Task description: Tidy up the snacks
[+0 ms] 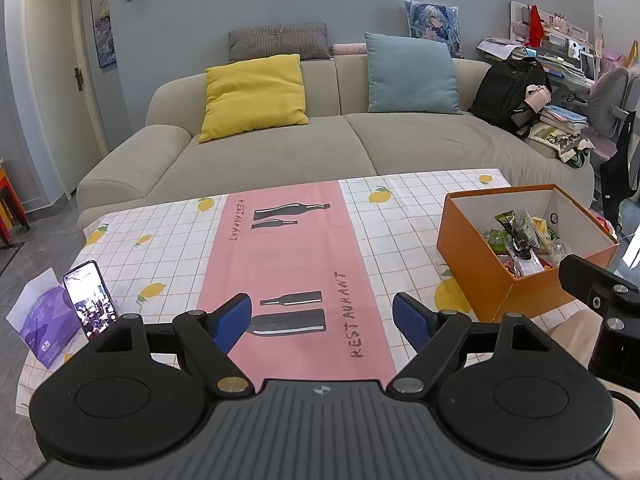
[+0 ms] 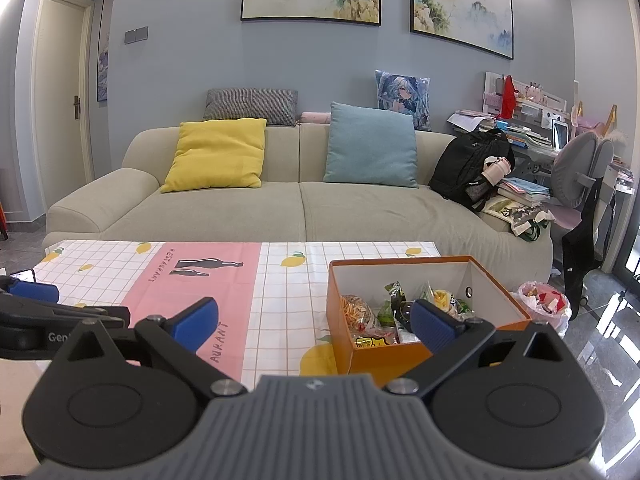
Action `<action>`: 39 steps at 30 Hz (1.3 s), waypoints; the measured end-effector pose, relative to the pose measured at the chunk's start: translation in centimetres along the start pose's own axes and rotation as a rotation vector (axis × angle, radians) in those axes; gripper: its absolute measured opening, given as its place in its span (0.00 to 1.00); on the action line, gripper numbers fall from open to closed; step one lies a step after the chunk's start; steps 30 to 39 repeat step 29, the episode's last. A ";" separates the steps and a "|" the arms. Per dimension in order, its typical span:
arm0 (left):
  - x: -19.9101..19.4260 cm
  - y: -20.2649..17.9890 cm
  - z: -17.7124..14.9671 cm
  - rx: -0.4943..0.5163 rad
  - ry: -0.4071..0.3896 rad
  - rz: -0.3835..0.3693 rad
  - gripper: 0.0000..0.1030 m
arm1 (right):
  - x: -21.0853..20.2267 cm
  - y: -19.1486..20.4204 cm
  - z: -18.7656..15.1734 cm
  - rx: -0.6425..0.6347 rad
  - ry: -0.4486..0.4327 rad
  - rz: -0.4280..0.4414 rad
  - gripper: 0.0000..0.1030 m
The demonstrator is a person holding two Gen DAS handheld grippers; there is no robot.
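Left tongs (image 1: 322, 322): spread wide, empty, hovering above bare counter (image 1: 168, 240).
Right tongs (image 2: 314, 322): wide, empty, facing the box.
Snacks (image 2: 394, 318): piled inside orange box (image 2: 340, 320), apparently already gathered.

We are looking forward from both wrists, low over the table's near edge, facing the sofa (image 1: 320, 140); both views are sharing the tablecloth (image 2: 280, 280) and orange box (image 1: 480, 276).
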State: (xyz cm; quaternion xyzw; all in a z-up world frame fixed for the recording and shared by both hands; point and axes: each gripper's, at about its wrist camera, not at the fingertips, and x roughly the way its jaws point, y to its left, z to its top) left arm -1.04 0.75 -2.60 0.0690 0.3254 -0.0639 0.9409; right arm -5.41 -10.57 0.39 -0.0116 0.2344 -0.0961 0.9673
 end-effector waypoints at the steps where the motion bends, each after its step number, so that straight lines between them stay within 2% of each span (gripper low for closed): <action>1: 0.0 0.0 0.0 0.000 0.000 0.000 0.91 | 0.0 0.0 0.0 0.000 0.000 0.000 0.97; 39: -0.3 0.2 -0.3 -0.001 -0.015 -0.004 0.91 | 0.1 0.0 -0.3 -0.002 0.008 0.005 0.97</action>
